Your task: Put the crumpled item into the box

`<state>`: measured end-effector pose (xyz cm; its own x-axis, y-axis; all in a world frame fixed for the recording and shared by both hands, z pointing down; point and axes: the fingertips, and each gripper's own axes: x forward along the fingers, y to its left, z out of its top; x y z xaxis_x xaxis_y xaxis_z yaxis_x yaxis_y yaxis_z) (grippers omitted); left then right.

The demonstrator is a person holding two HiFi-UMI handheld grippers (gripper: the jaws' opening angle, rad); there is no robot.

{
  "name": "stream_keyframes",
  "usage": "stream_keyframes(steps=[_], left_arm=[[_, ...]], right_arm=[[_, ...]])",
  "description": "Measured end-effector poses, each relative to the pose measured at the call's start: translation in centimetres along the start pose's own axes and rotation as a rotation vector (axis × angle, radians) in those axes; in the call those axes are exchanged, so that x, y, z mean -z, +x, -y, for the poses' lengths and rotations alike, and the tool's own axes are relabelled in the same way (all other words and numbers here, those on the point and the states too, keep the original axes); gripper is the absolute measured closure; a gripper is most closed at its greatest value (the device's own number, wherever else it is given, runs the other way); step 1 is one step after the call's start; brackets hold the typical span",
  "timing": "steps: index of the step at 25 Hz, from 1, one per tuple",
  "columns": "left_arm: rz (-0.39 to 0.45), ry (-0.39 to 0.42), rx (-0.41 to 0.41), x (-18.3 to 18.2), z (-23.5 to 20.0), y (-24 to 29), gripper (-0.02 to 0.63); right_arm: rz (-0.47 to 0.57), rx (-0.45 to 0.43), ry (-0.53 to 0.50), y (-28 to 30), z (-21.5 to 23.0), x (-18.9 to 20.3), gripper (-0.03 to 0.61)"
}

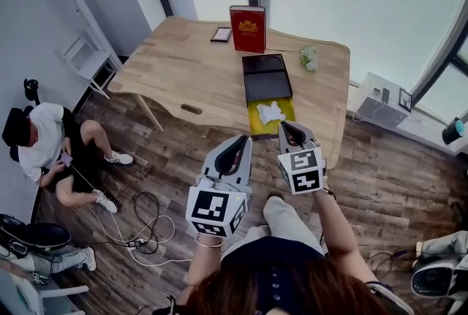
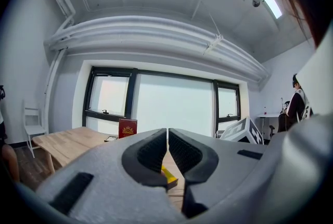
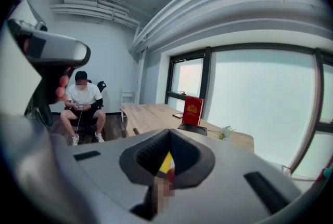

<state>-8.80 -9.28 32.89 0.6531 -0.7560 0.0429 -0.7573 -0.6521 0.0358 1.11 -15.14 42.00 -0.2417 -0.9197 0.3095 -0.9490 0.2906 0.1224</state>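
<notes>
A white crumpled item (image 1: 270,112) lies inside the open box (image 1: 257,125), which has a yellow lining and sits at the near edge of the wooden table (image 1: 190,72). The box's black lid part (image 1: 267,78) extends behind it. My left gripper (image 1: 243,138) is shut and empty, hanging in the air just short of the table edge, left of the box. Just right of the box's near end, my right gripper (image 1: 287,125) is also shut on nothing. In the left gripper view the left gripper (image 2: 167,130) shows its pads meeting. The right gripper view shows the right gripper (image 3: 168,132) with yellow lining behind.
A red upright case (image 1: 248,28), a small dark frame (image 1: 221,34) and white flowers (image 1: 309,58) stand at the table's far side. A seated person (image 1: 51,145) and floor cables (image 1: 139,226) are at left. A white unit (image 1: 380,98) stands at right.
</notes>
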Motion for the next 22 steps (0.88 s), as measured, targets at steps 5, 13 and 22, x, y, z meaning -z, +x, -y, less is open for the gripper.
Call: stream_keyframes(steps=[5,13,22], left_arm=[[0.004,0.002,0.01,0.0,0.5,-1.2,0.581],[0.017,0.009,0.023,-0.3,1.0,-1.2,0.581],[0.018,0.007,0.026,-0.4,2.4,-1.2,0.581]], right_arm=[[0.042,0.018,0.006,-2.6,-0.6,-1.2,0.554],[0.108,0.042,0.042,-6.0,-0.6,-2.9,0.554],[0.16,0.04,0.048,-9.2,-0.6,-4.1,0.554]])
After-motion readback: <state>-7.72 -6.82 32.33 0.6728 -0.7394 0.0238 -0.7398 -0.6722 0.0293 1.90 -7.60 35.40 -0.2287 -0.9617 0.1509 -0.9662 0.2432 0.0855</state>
